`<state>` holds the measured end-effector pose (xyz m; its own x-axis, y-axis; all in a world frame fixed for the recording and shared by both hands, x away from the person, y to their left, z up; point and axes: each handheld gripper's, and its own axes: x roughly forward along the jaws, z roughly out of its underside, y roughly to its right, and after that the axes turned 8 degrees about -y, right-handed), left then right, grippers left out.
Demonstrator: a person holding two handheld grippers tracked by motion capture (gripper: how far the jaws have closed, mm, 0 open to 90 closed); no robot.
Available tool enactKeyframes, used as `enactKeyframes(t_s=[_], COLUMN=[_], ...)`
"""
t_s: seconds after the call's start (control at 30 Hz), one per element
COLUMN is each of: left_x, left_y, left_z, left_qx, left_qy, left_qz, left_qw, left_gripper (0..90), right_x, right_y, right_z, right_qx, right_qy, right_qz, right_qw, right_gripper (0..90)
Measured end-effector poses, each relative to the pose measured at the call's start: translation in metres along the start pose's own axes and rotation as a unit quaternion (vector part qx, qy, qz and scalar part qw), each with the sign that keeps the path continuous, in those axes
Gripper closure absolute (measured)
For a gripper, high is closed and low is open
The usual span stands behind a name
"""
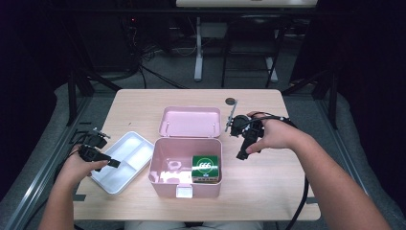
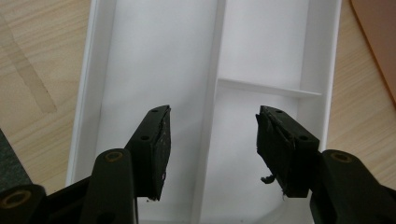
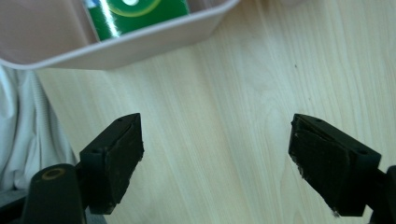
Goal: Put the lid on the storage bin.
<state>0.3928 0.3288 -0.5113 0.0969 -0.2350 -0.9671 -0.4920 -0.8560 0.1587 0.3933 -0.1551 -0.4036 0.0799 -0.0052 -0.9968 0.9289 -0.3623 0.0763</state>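
Looking down from the high view, I see the pink box [image 1: 186,167] sitting open mid-table, lid folded back, with the green carton [image 1: 206,168] standing in its right-hand part. The white tray [image 1: 122,160] lies just left of the box. My left gripper [image 1: 107,162] hovers over the tray's near left edge; my right gripper [image 1: 242,154] hangs above bare table [image 1: 268,177] to the right of the box.

Through the left gripper view, my jaws stand apart with nothing between them, over the divided white tray [image 2: 159,60].

Through the right gripper view, my jaws are wide apart and empty over the wood, the pink box [image 3: 140,44] rim and green carton [image 3: 135,14] just beyond.
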Motion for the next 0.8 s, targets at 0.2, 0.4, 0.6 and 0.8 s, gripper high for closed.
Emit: enactKeyframes(t_s=[0.2,0.4,0.6,0.8], left_x=[-0.001,-0.003,-0.004,-0.005], left_y=[0.000,0.000,0.001,0.000], left_z=[0.000,0.000,0.000,0.000], left_qx=[-0.003,0.002,0.005,0.004], left_qy=[0.012,0.023,0.028,0.035], left_qz=[-0.005,-0.013,-0.021,-0.024], left_qw=[0.9999,0.9997,0.9994,0.9991], left_gripper=[38.6,29.9,27.3,26.5], right_x=[0.013,0.030,0.055,0.080], right_y=[0.010,0.016,0.017,0.016], right_z=[0.015,0.027,0.037,0.049], right_qx=[0.055,0.132,0.244,0.320], right_qy=[0.018,0.058,0.120,0.168], right_qz=[0.007,0.009,0.030,0.048], right_qw=[0.9983,0.9895,0.9617,0.9313], right_gripper=[19.2,19.2,21.1,22.7])
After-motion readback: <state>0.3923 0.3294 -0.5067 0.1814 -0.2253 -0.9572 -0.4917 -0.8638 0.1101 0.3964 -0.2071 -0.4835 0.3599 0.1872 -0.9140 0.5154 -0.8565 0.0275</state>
